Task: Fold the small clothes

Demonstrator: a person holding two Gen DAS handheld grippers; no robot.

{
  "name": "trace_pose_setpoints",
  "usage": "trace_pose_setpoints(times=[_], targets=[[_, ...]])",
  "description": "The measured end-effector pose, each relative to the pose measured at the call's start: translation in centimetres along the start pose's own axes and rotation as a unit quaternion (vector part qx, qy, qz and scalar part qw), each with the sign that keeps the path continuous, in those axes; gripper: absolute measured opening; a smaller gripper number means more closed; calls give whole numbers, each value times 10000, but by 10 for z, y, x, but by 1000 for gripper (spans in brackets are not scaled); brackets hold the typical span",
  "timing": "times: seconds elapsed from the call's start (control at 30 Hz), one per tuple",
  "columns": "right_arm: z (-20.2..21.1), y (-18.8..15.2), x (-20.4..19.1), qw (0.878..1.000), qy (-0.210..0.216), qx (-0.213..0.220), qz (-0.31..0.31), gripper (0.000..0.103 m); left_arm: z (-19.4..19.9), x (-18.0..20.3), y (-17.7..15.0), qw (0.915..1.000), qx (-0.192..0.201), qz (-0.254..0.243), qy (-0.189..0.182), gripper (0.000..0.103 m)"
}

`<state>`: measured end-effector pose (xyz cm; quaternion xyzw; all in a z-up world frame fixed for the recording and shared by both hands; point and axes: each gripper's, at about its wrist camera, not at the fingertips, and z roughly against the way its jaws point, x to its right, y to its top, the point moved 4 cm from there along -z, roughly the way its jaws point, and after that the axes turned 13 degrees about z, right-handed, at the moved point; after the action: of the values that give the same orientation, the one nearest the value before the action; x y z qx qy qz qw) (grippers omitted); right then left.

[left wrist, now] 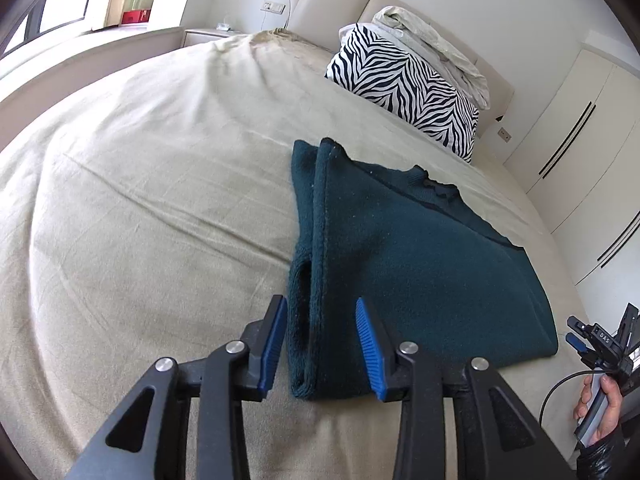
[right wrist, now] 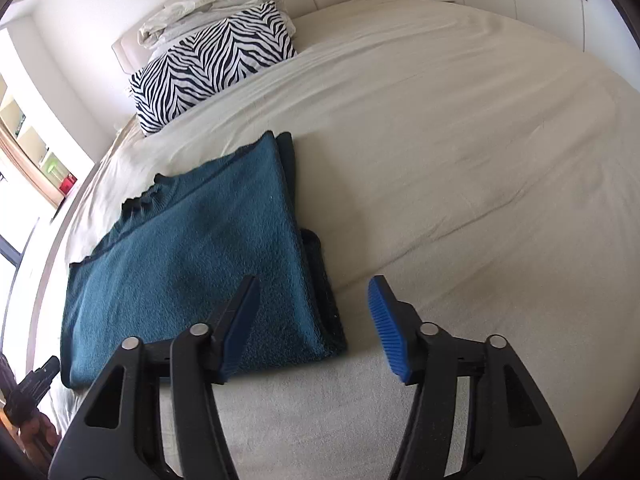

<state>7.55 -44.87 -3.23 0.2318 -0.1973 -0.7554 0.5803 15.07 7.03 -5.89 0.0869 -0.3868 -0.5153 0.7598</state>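
Teal sweater (left wrist: 400,264) lies folded mid-frame on the bed (left wrist: 140,200); left tool (left wrist: 322,340) and right tool (right wrist: 316,320) both gape wide, empty

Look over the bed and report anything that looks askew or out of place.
The teal sweater is only partly folded: its folded-under side layers stick out unevenly past the top edge. A crumpled sheet is heaped on the zebra pillow. Both the left gripper and right gripper are open, holding nothing.

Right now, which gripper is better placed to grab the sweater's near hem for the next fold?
Left. The left gripper is open, straddling the teal sweater at its near folded corner. The right gripper is open too, mostly over bare bedsheet.
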Motion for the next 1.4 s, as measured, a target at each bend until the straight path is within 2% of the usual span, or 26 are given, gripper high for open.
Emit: trace_pose_setpoints(times=[0.07, 0.1, 0.2, 0.27, 0.33, 0.4, 0.53, 0.6, 0.67, 0.7, 0.8, 0.87, 0.9, 0.97, 1.0, 1.03, 1.1, 1.17, 1.27, 1.33, 1.4], targets=[[5, 18, -11, 9996, 163, 192, 87, 63, 2, 19, 14, 9994, 195, -277, 45, 48], [2, 29, -19, 9990, 364, 221, 118, 63, -2, 29, 21, 9987, 259, -428, 61, 54], [-22, 56, -56, 9929, 1183, 70, 127, 63, -32, 61, 40, 9948, 336, -913, 290, 60], [-46, 70, -85, 9831, 1828, -83, 83, 62, -61, 77, 50, 9921, 292, -1120, 486, 60], [-73, 80, -118, 9752, 2198, -255, 80, 62, -86, 88, 57, 9898, 261, -1255, 618, 60], [-104, 84, -150, 9608, 2725, -511, -40, 62, -108, 94, 62, 9882, 263, -1302, 769, 60], [-169, 76, -184, 9381, 3221, -1089, -662, 62, -153, 80, 56, 9847, -67, -1265, 1194, 61], [-186, 73, -181, 9415, 3081, -1081, -832, 52, -156, 76, 50, 9835, 15, -1374, 1173, 64], [-191, 74, -166, 9406, 3127, -907, -965, 39, -157, 75, 51, 9847, -5, -1346, 1109, 65], [-191, 75, -154, 9414, 3092, -814, -1074, 37, -157, 73, 51, 9854, -24, -1327, 1064, 66], [-183, 75, -92, 9553, 2528, -436, -1470, 32, -157, 73, 49, 9855, 11, -1344, 1031, 67], [-175, 73, -50, 9518, 2354, -158, -1960, 24, -157, 74, 48, 9848, 46, -1378, 1053, 68], [-168, 72, -35, 9523, 2189, -62, -2124, 22, -157, 74, 47, 9848, 53, -1380, 1053, 68], [-148, 73, -16, 9649, 1506, 73, -2148, 26, -156, 74, 47, 9851, 67, -1371, 1038, 68], [-139, 73, -12, 9664, 1352, 132, -2181, 26, -156, 74, 47, 9851, 73, -1369, 1034, 68], [-132, 71, -12, 9627, 1493, 155, -2251, 26, -156, 74, 47, 9850, 82, -1373, 1038, 68], [-121, 66, -33, 9572, 1970, 64, -2118, 27, -156, 74, 46, 9847, 103, -1386, 1054, 68], [-108, 59, -76, 9514, 2563, -100, -1702, 27, -156, 74, 45, 9844, 128, -1394, 1068, 68], [-95, 32, -171, 9263, 3618, -618, -847, 27, -156, 74, 44, 9843, 148, -1397, 1066, 68], [-94, 4, -224, 9090, 4011, -1075, -367, 27, -155, 74, 43, 9846, 154, -1390, 1053, 68], [-105, -20, -252, 9009, 4085, -1459, -132, 27, -154, 73, 44, 9856, 142, -1358, 997, 68]])
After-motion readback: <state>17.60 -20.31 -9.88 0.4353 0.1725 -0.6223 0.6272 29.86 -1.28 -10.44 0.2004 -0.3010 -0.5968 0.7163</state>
